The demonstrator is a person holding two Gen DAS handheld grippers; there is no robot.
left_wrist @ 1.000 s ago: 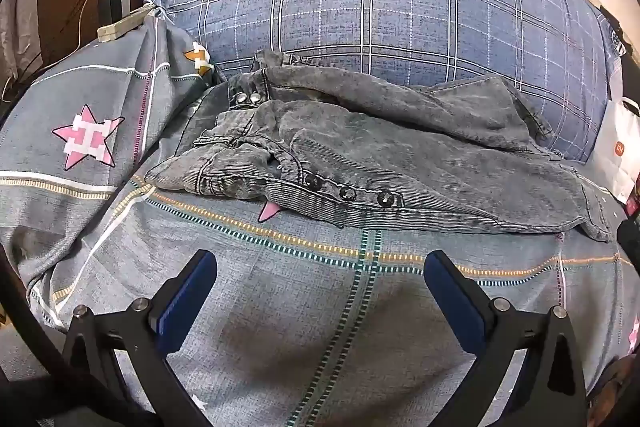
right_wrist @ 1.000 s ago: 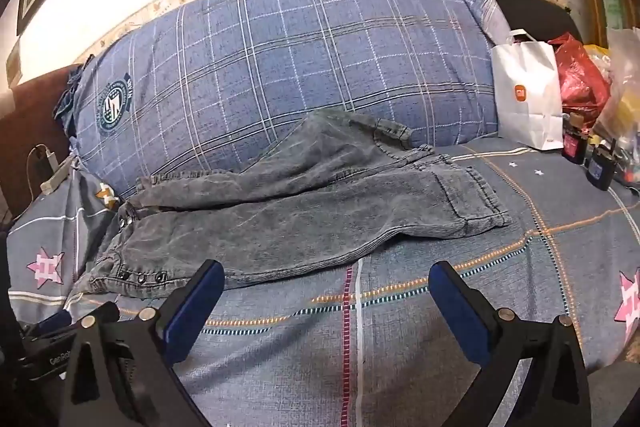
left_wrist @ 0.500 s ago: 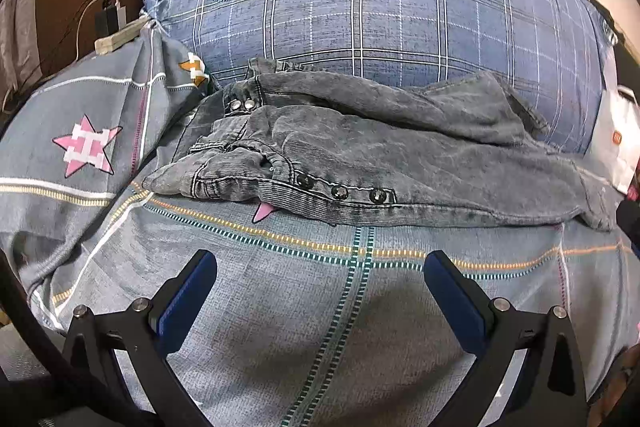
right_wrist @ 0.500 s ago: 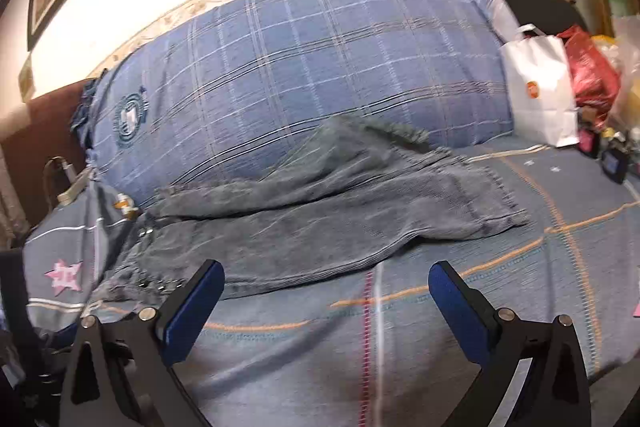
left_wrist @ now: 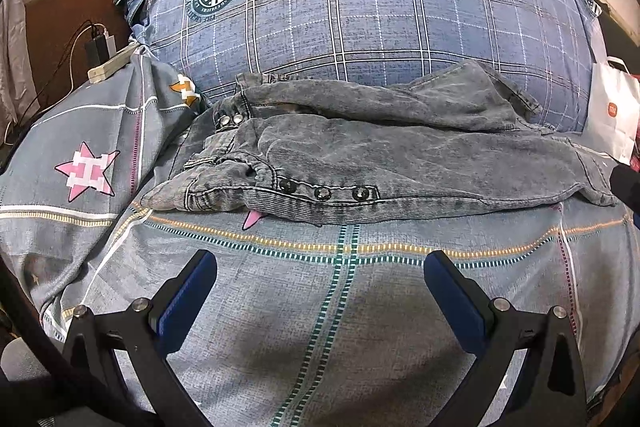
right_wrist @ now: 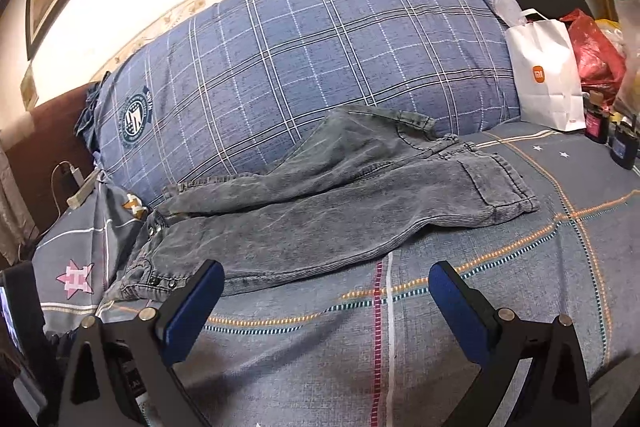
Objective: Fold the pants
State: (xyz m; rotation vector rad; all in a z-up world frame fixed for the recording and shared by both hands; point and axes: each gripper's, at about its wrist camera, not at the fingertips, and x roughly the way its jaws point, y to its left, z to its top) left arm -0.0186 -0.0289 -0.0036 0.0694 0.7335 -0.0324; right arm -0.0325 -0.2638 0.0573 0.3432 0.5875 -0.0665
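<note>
The grey pants [left_wrist: 400, 163] are seen lying crumpled across the bedspread [left_wrist: 320, 307], ahead of both claws and well apart from them; the far leg is draped up against the plaid pillow [left_wrist: 360, 7], and no fold has yet been made, so the step in hand is judged to be the first reach and grasp.

The left gripper [left_wrist: 320, 295] is held spread wide with nothing between its blue pads [left_wrist: 186, 301]; the snap-button placket [left_wrist: 324, 191] and the bunched waistband end [left_wrist: 192, 193] lie straight ahead and slightly to its left. The right gripper [right_wrist: 326, 301] is likewise spread and empty; the hem end with the patch pocket [right_wrist: 492, 179] lies ahead and to its right.

For a clean fold, the cloth should probably be flattened first; the waistband is best pinched at its thick seamed edge, where the fabric is stiff and less likely to slip; the opposite end should be taken at the hem, so that the garment can be drawn taut between the two claws. Care is advised that only denim is pinched, since the bedspread beneath could be caught; the white paper bag [right_wrist: 548, 75], off to the right claw's far right, should be kept clear of.
</note>
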